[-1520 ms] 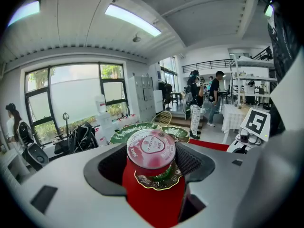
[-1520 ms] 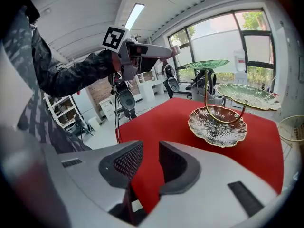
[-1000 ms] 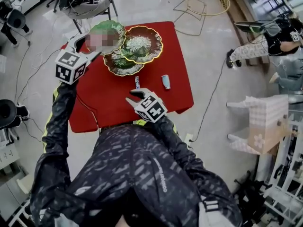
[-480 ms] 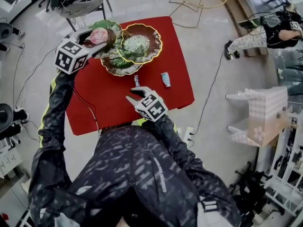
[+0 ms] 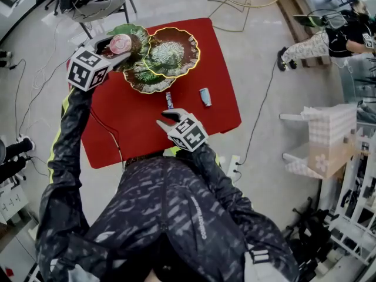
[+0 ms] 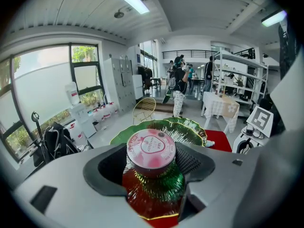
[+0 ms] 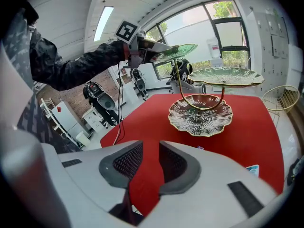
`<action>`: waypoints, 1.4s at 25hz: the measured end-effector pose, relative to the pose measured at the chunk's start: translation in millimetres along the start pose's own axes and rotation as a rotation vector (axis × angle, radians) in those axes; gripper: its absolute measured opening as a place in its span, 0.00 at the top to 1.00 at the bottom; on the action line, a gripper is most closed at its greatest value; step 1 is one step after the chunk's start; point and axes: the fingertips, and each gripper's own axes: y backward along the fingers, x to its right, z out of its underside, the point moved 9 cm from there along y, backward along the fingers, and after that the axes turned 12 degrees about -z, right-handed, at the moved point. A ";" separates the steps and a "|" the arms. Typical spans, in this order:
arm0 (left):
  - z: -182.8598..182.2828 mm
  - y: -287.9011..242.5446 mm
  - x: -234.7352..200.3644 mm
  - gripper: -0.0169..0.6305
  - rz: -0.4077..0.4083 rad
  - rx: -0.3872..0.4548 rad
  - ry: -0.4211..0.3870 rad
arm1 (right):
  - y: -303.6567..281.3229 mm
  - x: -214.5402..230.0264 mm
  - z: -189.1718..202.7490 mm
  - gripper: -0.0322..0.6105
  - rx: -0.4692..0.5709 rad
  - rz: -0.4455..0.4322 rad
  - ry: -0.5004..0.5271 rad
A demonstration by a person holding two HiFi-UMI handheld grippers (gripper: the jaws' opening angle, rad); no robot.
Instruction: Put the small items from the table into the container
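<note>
Pink-lidded jar (image 6: 151,148): it is sitting clamped between the two pads of the left hand-held gripper (image 5: 117,46), lid up, at the edge of the green top dish (image 5: 138,35) of the tiered dish stand (image 5: 170,51).
Left hand-held gripper: it is gripping the jar by its sides, so nothing has been let go yet.
Just changed: a second ago this hand-held gripper was standing higher and further out from the stand; it has been sinking and tilting in towards the top dish, and over the last half second it has almost stopped.
Jar and dish: from where I am looking I cannot tell whether the jar's base is already touching the dish or hanging just above it.
Right hand-held gripper (image 5: 166,118): it is waiting low over the red worktop (image 5: 129,128) with its jaws apart and only the cloth showing between them; it has hardly moved.
Lying on the worktop: a small tube (image 5: 169,100) just beyond the right hand-held gripper, and a pale blue bottle (image 5: 205,97) near it, both well apart from the stand.
Meaning for the task: the carry looks finished and the release seems to be coming next; after the jar, two items are waiting for pick-up.
</note>
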 end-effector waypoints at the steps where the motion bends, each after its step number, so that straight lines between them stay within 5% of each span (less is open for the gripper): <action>1: 0.5 -0.8 0.6 0.47 -0.003 -0.002 -0.005 | -0.3 0.2 0.6 0.79 -0.002 0.001 -0.001; 35: -10.1 26.5 1.4 0.47 -0.071 0.082 -0.088 | 0.6 -3.3 3.1 0.79 -0.012 -0.015 0.012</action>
